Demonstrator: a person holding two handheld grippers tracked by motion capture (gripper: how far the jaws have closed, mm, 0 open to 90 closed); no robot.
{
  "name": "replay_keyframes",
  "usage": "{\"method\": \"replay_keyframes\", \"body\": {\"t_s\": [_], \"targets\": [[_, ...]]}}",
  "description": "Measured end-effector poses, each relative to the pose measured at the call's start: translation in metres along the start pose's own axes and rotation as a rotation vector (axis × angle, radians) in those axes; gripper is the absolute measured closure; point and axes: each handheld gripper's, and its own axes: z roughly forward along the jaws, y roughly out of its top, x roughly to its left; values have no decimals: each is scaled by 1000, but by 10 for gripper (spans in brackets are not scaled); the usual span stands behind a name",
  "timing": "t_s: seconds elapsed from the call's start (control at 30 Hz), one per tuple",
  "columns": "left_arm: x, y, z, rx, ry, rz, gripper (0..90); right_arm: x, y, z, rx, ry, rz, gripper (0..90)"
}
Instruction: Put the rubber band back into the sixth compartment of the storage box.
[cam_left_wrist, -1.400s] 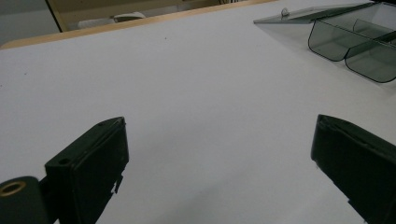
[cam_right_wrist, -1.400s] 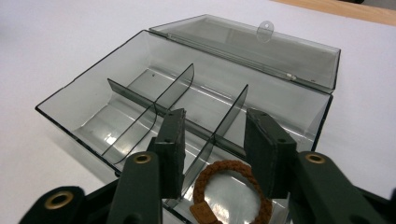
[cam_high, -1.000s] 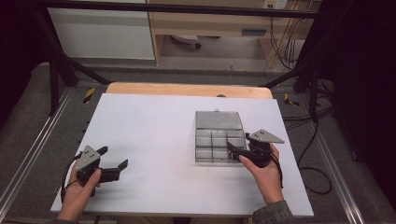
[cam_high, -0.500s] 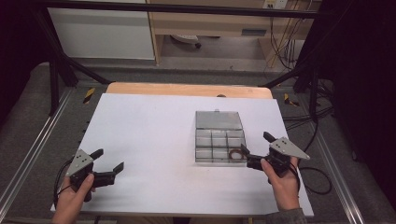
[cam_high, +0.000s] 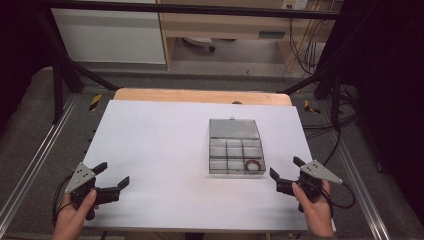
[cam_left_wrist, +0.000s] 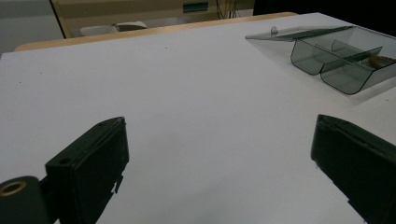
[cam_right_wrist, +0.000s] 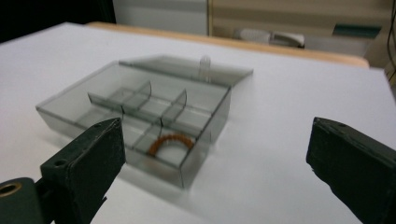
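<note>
Compartment box (cam_high: 236, 147), clear grey plastic, lies right of centre in the high view on the white table top (cam_high: 160, 150), with its long axis running from the lower edge of the frame toward the upper edge; the hinged lid (cam_high: 234, 128) is thrown open and lies flat on the upper side, so the open tray faces the bottom of the frame. Dividers split the tray into small cells in two rows. A brown ring-shaped band (cam_high: 253, 164) lies flat in the lower right cell, the corner nearest the right gripper (cam_high: 285, 175). In the right gripper view the box (cam_right_wrist: 140, 112) sits left of centre with the band (cam_right_wrist: 169, 141) in its nearest cell and the lid (cam_right_wrist: 187, 67) beyond. The right gripper, at the lower right of the high view, stands just beside the box without touching it; its jaws have just been opening and are spread wide with nothing between them. The left gripper (cam_high: 114, 176), at the lower left, is well apart from the box, jaws likewise spread wide and empty; its own view places the box (cam_left_wrist: 341, 58) at the upper right.
</note>
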Motion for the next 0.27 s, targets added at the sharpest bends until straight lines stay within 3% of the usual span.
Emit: {"method": "replay_keyframes", "body": {"t_s": [0.27], "targets": [[2, 0, 2, 6, 8, 8, 43, -1, -16, 19, 128, -7, -2, 41]]}}
